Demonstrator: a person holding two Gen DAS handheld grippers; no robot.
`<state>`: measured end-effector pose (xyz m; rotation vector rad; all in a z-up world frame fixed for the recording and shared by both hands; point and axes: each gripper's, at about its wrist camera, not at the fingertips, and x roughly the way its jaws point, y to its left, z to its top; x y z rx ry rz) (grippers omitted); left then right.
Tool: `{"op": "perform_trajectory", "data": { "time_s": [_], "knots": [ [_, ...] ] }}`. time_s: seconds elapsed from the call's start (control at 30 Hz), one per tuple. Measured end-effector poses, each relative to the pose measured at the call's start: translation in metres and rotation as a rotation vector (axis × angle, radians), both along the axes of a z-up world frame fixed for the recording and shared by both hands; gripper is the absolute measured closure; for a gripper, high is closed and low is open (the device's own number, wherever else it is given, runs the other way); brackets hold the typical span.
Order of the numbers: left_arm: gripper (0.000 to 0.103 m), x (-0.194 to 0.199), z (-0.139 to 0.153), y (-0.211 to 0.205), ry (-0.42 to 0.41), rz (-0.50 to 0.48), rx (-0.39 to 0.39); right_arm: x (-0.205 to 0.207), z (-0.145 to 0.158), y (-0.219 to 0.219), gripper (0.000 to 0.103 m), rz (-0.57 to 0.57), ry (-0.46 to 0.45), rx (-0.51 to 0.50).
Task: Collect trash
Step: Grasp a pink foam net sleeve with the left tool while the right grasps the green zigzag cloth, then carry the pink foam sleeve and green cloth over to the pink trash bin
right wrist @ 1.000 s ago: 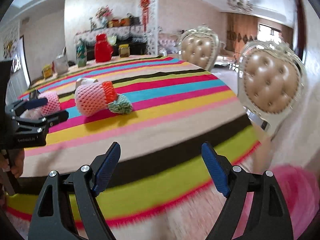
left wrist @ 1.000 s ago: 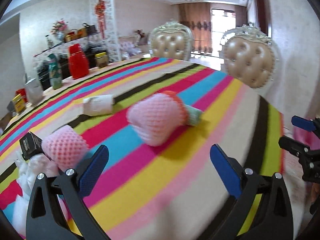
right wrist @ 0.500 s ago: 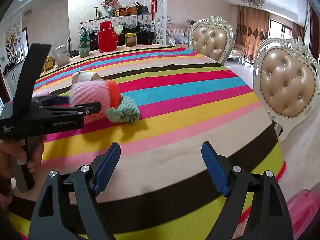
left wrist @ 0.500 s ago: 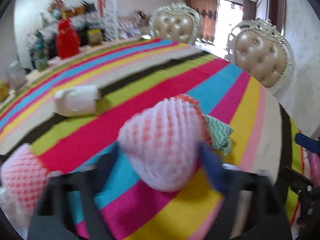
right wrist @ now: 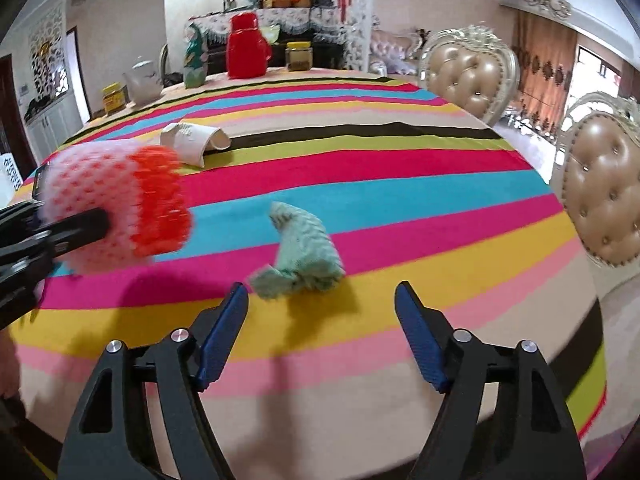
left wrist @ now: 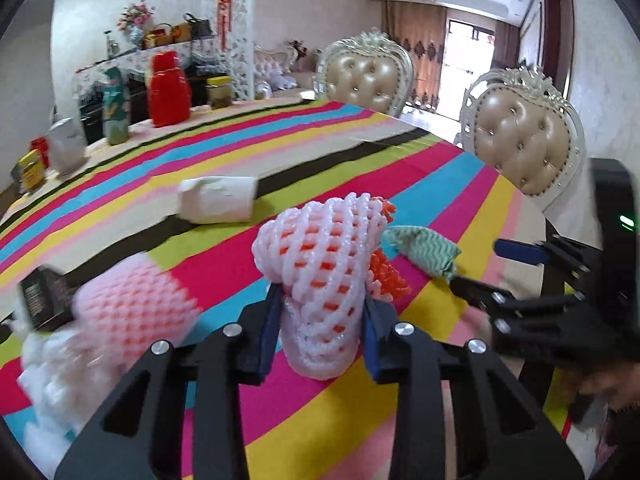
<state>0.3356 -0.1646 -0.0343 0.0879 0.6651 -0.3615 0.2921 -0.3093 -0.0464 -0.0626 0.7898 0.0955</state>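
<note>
Both left tongs pads against foam net.

pink-white foam net, green zigzag cloth

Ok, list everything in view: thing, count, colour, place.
Foam net sleeve: one, white over orange, between left gripper's closing jaws.
Second foam sleeve: one, pink-white, table's left.
Green cloth: one, crumpled, ahead of right gripper.
Paper cup: one, white, on its side.
Black box: one, left edge.
Red jug: one, far end.
Chairs: two, beige.
Tablecloth: one, striped.
Left gripper: black, blue pads.
Right gripper: jaws closing, nothing between.
</note>
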Motion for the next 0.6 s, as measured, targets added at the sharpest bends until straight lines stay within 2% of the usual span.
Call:
{"op": "perform_trajectory", "data": {
  "time_s": [0.1,0.2,0.27,0.33,0.6],
  "knots": [
    [0.069,-0.011,0.003,0.018,-0.022,0.031,0.005,0.019,-0.003,0.004,0.035,0.002,0.023,0.022],
    [0.069,-0.017,0.003,0.031,-0.022,0.057,-0.006,0.036,-0.010,0.004,0.042,-0.012,0.072,0.043],
    [0.069,-0.018,0.001,0.036,-0.015,0.063,-0.012,0.041,-0.013,0.002,0.050,-0.018,0.094,0.065],
    [0.069,-0.021,-0.001,0.039,-0.009,0.065,-0.014,0.041,-0.014,0.003,0.070,-0.028,0.099,0.050],
    [0.069,-0.034,-0.006,0.036,0.004,0.056,0.001,-0.005,-0.003,0.024,0.073,0.010,0.041,0.061]
  ]
}}
